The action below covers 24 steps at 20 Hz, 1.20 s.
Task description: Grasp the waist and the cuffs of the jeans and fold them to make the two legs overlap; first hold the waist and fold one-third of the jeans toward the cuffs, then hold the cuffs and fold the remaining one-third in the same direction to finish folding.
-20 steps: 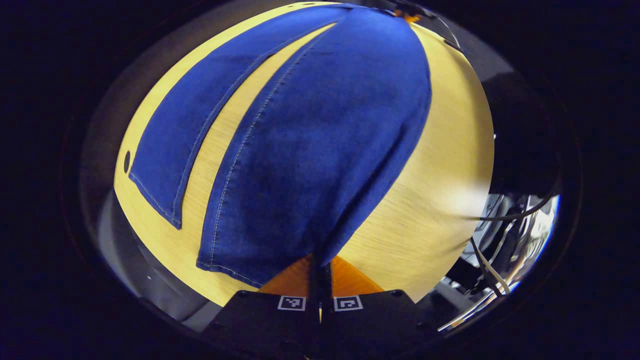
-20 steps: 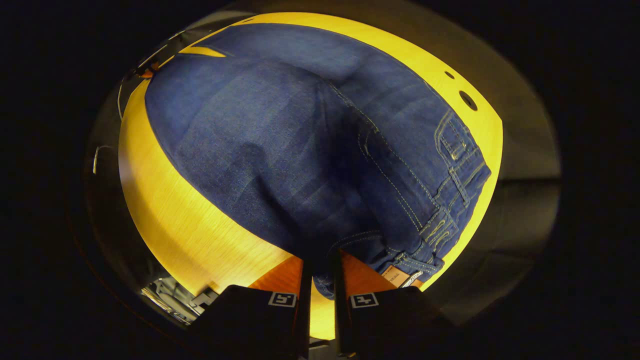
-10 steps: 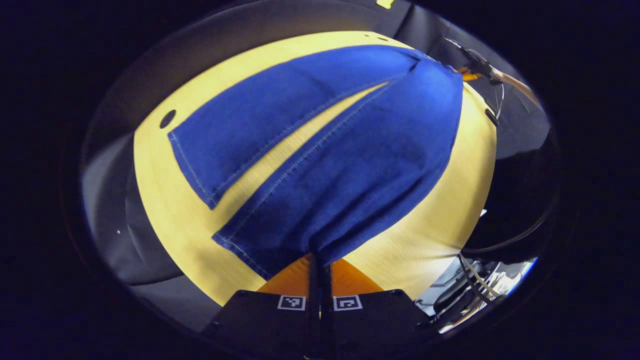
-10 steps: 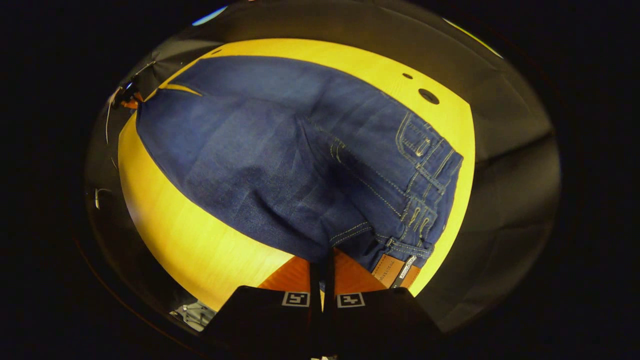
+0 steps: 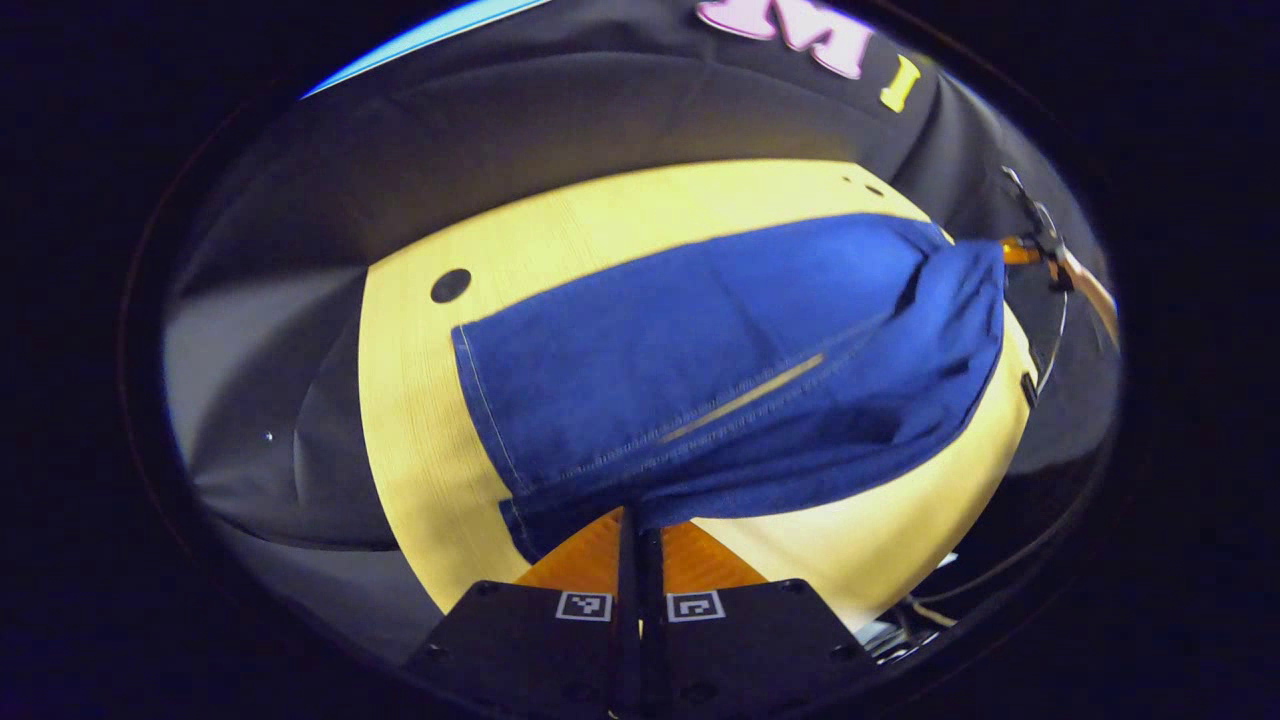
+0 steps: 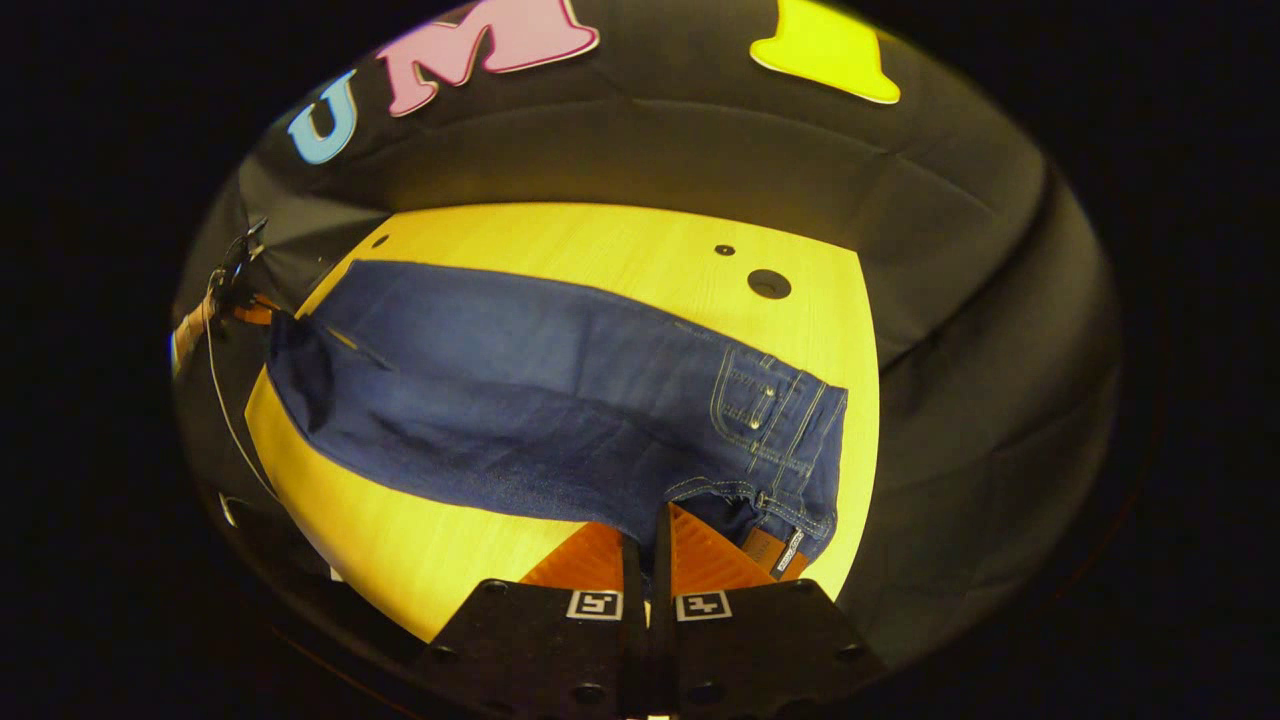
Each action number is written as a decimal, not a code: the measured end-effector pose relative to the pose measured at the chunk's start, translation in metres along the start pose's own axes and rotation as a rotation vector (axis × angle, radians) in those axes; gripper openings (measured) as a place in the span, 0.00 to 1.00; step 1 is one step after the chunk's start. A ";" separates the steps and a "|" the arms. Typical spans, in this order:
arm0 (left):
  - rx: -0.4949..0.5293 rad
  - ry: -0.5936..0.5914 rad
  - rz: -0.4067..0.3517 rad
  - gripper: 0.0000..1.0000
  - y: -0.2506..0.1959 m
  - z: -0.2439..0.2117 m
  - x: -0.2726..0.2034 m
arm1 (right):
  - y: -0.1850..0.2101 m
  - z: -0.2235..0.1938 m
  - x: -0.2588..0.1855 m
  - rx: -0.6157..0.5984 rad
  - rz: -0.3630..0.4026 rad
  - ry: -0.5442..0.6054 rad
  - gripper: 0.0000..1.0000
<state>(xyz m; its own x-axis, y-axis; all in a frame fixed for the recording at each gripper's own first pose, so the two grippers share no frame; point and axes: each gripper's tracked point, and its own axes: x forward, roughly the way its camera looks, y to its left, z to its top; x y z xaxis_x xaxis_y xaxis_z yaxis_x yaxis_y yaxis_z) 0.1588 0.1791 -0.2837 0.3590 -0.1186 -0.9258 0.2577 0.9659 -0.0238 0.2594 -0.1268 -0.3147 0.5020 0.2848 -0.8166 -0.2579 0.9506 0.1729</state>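
Now we grip the jeans (image 5: 720,370) at both ends above the table (image 5: 420,400): our left gripper (image 5: 640,525) clenches the cuff, our right gripper (image 6: 647,535) the waist.

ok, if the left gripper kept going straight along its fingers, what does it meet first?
The blue denim jeans it is already clamped on: the left gripper holds the cuff end, and the lifted leg lies directly ahead over the yellow wooden table. Depth past the cloth is unclear.

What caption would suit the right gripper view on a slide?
Right claw pinching the waist of blue jeans, carrying one leg over the other on a wooden table.
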 end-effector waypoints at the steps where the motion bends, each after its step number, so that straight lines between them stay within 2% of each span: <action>1: -0.026 -0.019 0.011 0.06 0.004 0.015 -0.001 | -0.004 0.009 0.007 0.020 -0.007 -0.010 0.05; 5: -0.224 -0.121 0.050 0.05 0.036 0.066 0.022 | -0.022 0.058 0.037 0.120 -0.052 -0.090 0.04; 9: -0.435 -0.181 0.120 0.06 0.060 0.087 0.051 | -0.041 0.078 0.094 0.210 -0.132 -0.071 0.04; 10: -0.449 -0.171 0.147 0.07 0.063 0.086 0.061 | -0.045 0.077 0.112 0.221 -0.160 -0.054 0.12; 11: -0.451 -0.165 0.169 0.11 0.063 0.084 0.069 | -0.048 0.074 0.126 0.215 -0.189 -0.037 0.00; 12: -0.456 -0.178 0.183 0.28 0.065 0.087 0.076 | -0.046 0.075 0.137 0.214 -0.188 -0.033 0.05; 13: -0.450 -0.204 0.198 0.35 0.066 0.092 0.077 | -0.045 0.075 0.143 0.221 -0.196 -0.027 0.19; 15: -0.386 -0.260 0.213 0.64 0.069 0.101 0.076 | -0.036 0.081 0.146 0.294 -0.145 -0.042 0.56; 16: -0.327 -0.283 0.245 0.93 0.073 0.105 0.067 | -0.034 0.088 0.143 0.336 -0.121 -0.058 0.75; 17: -0.267 -0.321 0.266 0.99 0.075 0.114 0.058 | -0.038 0.096 0.139 0.379 -0.116 -0.080 0.94; 18: -0.212 -0.370 0.269 0.99 0.069 0.125 0.044 | -0.044 0.105 0.128 0.418 -0.120 -0.114 0.99; 20: -0.139 -0.469 0.243 0.97 0.047 0.143 0.015 | -0.063 0.120 0.098 0.497 -0.136 -0.186 0.97; 21: -0.122 -0.508 0.214 0.98 0.032 0.149 0.002 | -0.078 0.120 0.079 0.528 -0.168 -0.211 0.90; 22: -0.111 -0.538 0.187 0.97 0.016 0.152 -0.009 | -0.095 0.115 0.064 0.562 -0.211 -0.218 0.99; 24: -0.105 -0.583 0.146 0.97 -0.014 0.148 -0.032 | -0.124 0.086 0.039 0.657 -0.283 -0.184 0.98</action>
<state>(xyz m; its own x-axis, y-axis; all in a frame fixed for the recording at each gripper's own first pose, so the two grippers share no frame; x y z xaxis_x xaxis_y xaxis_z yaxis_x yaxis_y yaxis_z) 0.2769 0.1354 -0.1977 0.8238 -0.0610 -0.5636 0.0898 0.9957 0.0234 0.3817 -0.2228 -0.3203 0.6215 -0.0207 -0.7831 0.4204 0.8523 0.3111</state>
